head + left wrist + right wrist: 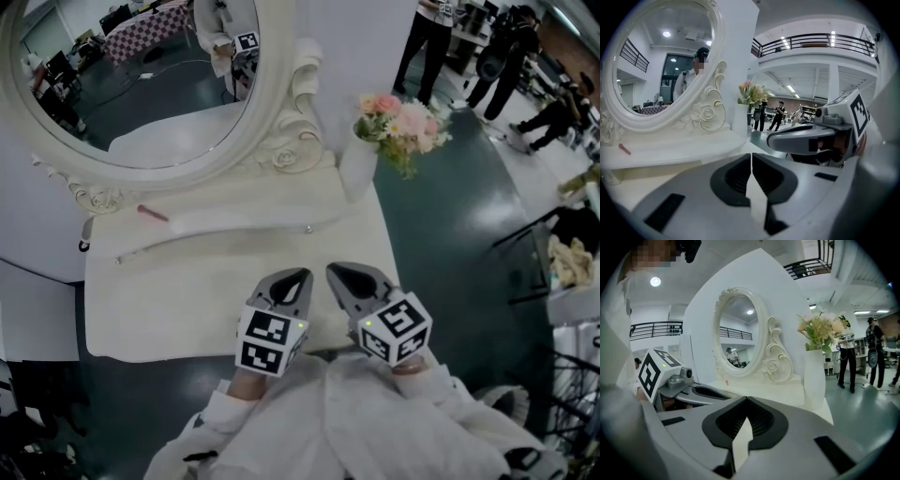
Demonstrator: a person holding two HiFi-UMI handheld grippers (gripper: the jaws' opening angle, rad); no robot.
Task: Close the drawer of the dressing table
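From the head view, the left gripper [298,278] and right gripper [337,274] sit side by side over the dressing table's [159,300] front edge, its drawer hidden below; a flower vase [359,167] stands at the back right corner. Left gripper view: jaws pressed together, nothing between. Right gripper view: jaws together too, empty.

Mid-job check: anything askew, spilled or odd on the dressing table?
Nothing much. The vase stands upright beside the mirror, nothing spilled. Only a small pink stick lies loose and slanted on the raised shelf below the mirror; I cannot tell what it is.
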